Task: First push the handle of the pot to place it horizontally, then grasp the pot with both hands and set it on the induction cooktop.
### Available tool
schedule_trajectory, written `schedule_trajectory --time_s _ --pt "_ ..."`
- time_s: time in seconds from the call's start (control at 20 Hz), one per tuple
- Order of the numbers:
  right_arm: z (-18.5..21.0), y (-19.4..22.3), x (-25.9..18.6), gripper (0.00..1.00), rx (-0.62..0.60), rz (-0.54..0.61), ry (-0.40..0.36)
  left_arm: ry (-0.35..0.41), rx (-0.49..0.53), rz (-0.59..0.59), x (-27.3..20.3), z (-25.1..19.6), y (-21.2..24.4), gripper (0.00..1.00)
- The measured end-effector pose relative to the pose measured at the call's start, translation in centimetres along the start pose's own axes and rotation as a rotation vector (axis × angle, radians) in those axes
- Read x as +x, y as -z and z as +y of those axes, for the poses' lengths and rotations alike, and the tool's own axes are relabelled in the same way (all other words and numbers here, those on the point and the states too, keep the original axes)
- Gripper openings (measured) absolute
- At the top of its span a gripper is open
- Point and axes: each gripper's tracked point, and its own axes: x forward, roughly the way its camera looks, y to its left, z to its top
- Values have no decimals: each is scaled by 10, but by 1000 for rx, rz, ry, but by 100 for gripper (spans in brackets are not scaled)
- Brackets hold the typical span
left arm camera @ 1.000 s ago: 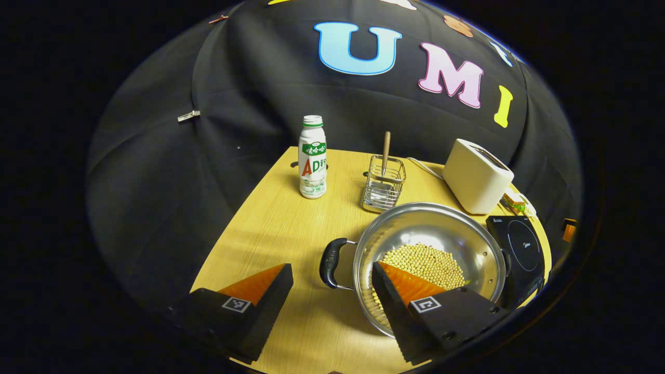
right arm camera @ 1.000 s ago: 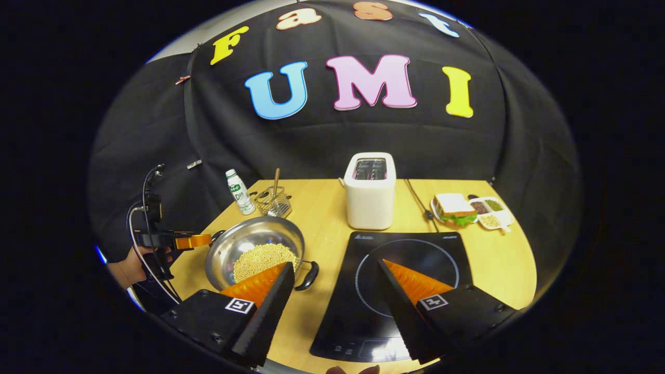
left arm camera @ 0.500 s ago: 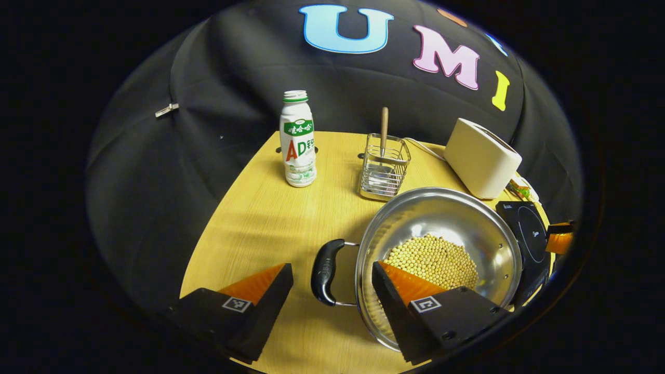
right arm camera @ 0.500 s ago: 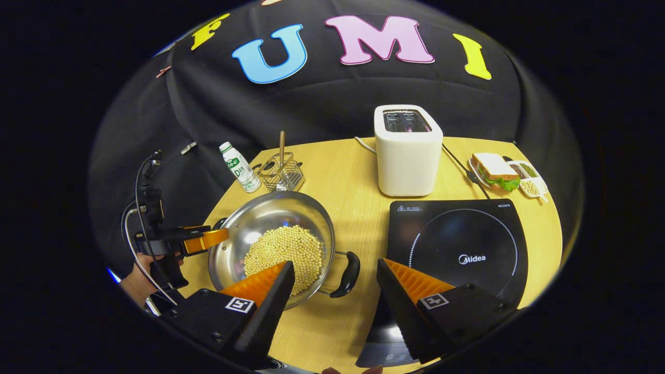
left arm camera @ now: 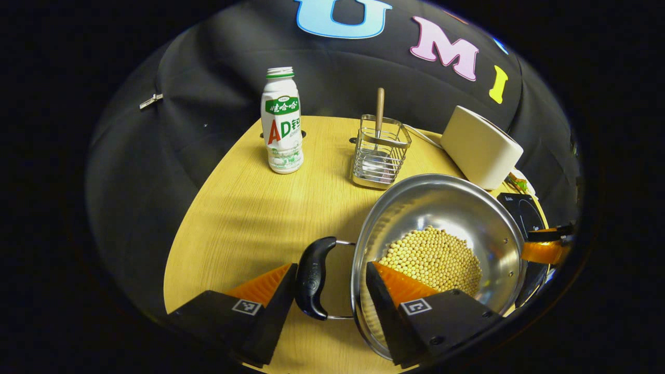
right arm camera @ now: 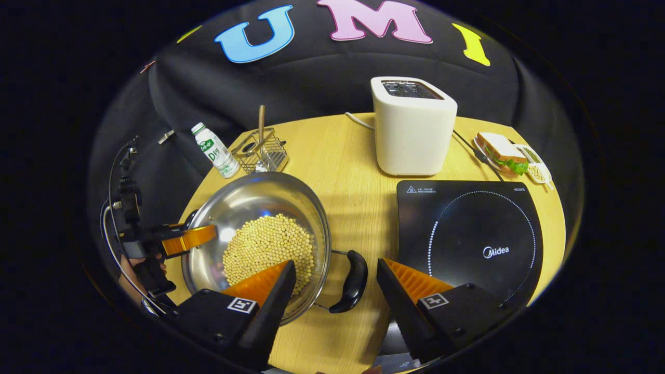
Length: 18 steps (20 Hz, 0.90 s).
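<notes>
The steel pot [right arm camera: 260, 234], holding pale beans, sits at the tabletop's [right arm camera: 348, 171] left side beside the induction cooktop [right arm camera: 467, 234]. Left gripper [left arm camera: 330, 291] spread around one black handle [left arm camera: 311, 278]; right gripper [right arm camera: 335, 288] spread around the other handle [right arm camera: 353, 280]. The right gripper view adds a sandwich [right arm camera: 501, 153]

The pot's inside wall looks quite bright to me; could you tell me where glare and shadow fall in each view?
Left gripper view: a bright glare patch on the pot wall above the soybeans; soft shadow bands cross the table. Right gripper view: a bluish-white glint on the pot's far wall, and the induction cooktop surface stays matte dark.
</notes>
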Motion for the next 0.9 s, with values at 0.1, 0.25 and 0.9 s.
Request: schedule_trajectory --time_s 0.1,0.25,0.9 --pt "0 6 11 92 -1 22 10 12 -19 -2 -4 -1 1 72" --pt "-9 11 27 88 1 43 38 23 -36 8 -10 -1 5 66" --pt "-13 12 51 61 16 74 107 30 -8 47 -9 0 8 63"
